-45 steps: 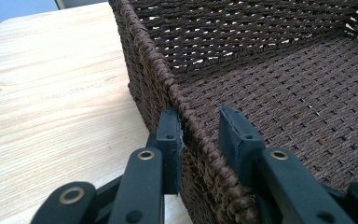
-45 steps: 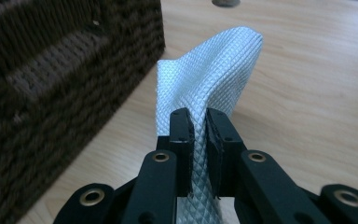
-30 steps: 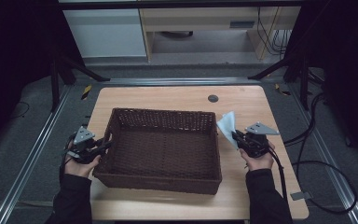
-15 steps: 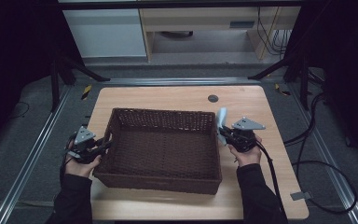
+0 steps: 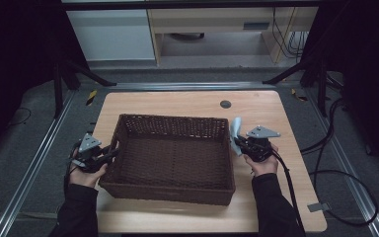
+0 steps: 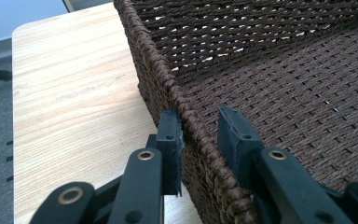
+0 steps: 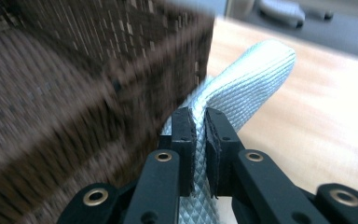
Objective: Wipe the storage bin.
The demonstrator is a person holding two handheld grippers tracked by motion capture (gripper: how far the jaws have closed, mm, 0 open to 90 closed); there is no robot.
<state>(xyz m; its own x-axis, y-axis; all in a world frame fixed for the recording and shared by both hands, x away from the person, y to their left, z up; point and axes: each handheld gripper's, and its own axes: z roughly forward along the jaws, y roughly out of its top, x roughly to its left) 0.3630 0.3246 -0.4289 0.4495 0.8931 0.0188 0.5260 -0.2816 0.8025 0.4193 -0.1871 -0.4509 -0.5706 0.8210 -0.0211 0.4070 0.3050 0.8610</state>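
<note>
The pale blue ribbed cloth (image 7: 242, 88) stands up from my right gripper (image 7: 200, 135), just outside the basket's (image 5: 172, 148) right wall, jaws pinched tight on its fold. My left gripper (image 6: 198, 140) straddles the woven brown basket's left rim, one jaw touching it, on the wooden table (image 5: 177, 101).
</note>
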